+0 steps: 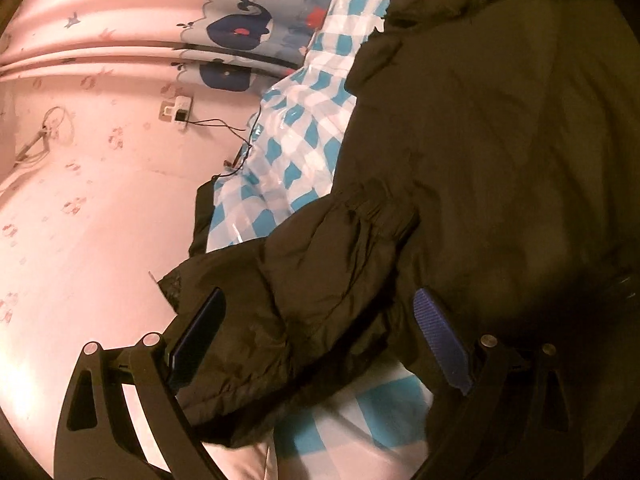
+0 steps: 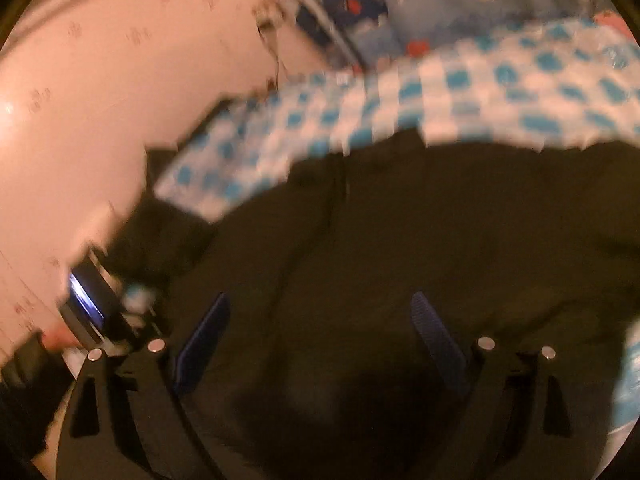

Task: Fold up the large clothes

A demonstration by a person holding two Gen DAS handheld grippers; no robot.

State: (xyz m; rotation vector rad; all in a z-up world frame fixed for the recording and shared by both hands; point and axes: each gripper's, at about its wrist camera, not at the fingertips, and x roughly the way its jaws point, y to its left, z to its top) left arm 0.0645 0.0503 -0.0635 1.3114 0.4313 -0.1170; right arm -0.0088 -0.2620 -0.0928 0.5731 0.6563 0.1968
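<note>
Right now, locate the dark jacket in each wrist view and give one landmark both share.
Left wrist: the dark jacket fills the right and centre, one sleeve reaching lower left.
Right wrist: it fills the lower half, blurred.
Shared landmark: the blue-checked sheet under it.

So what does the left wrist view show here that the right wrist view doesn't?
Left wrist only: the jacket's sleeve between the open left gripper, and a sharp wall socket with its wire. Right wrist only: the left gripper's body, a lit device, at lower left; this view is blurred. Both: dark jacket, blue checked cover, whale curtain. The right gripper is open too.
</note>
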